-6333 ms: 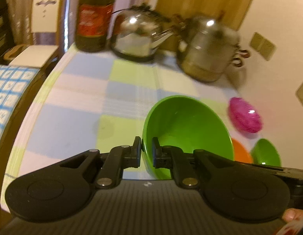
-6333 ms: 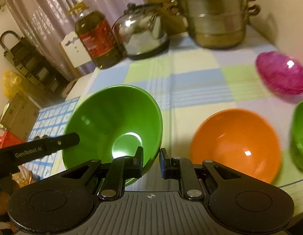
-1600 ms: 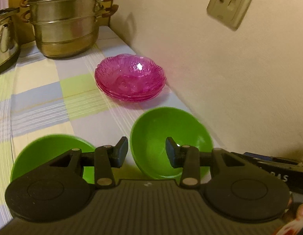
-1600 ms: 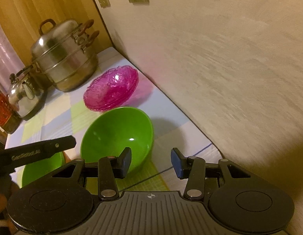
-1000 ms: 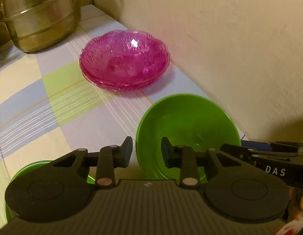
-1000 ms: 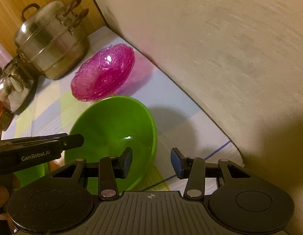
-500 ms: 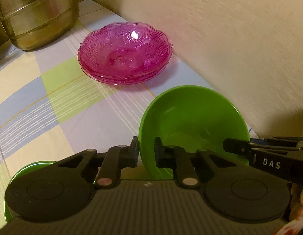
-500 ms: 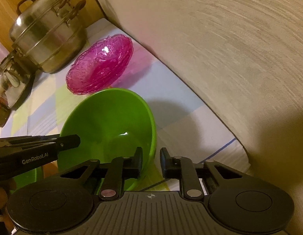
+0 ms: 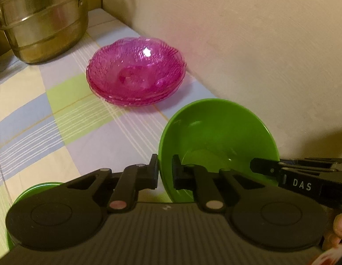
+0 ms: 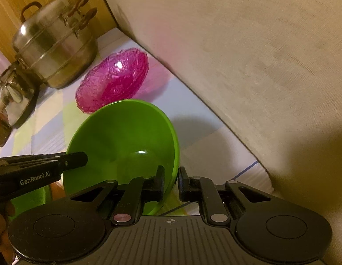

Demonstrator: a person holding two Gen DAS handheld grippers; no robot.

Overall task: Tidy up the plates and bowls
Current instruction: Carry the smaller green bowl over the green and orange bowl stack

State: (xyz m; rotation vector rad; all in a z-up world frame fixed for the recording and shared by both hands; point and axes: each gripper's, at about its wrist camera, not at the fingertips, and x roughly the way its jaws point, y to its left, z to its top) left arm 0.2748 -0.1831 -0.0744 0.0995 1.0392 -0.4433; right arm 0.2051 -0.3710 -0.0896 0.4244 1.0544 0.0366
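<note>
A small green bowl [image 9: 217, 132] sits near the wall on the checked cloth, tipped a little. My left gripper [image 9: 164, 172] is shut on its left rim, one finger outside and one inside. In the right wrist view the same green bowl [image 10: 122, 141] has my right gripper [image 10: 172, 182] shut on its right rim. The other gripper's black body [image 10: 40, 170] reaches in from the left. A second green bowl [image 9: 36, 191] lies at the lower left, mostly hidden by my left gripper. A stack of pink glass bowls [image 9: 135, 78] rests farther back.
A steel steamer pot [image 9: 40, 19] stands behind the pink glass bowls [image 10: 113, 79]. A kettle [image 10: 9, 97] is at the far left. The beige wall [image 10: 248, 55] runs close along the right side of the table. A fingertip [image 9: 339, 222] shows at the lower right.
Both grippers have closed from open onto opposite rims of the small green bowl. The bowl now looks tipped slightly; both hands stayed nearly in place.
</note>
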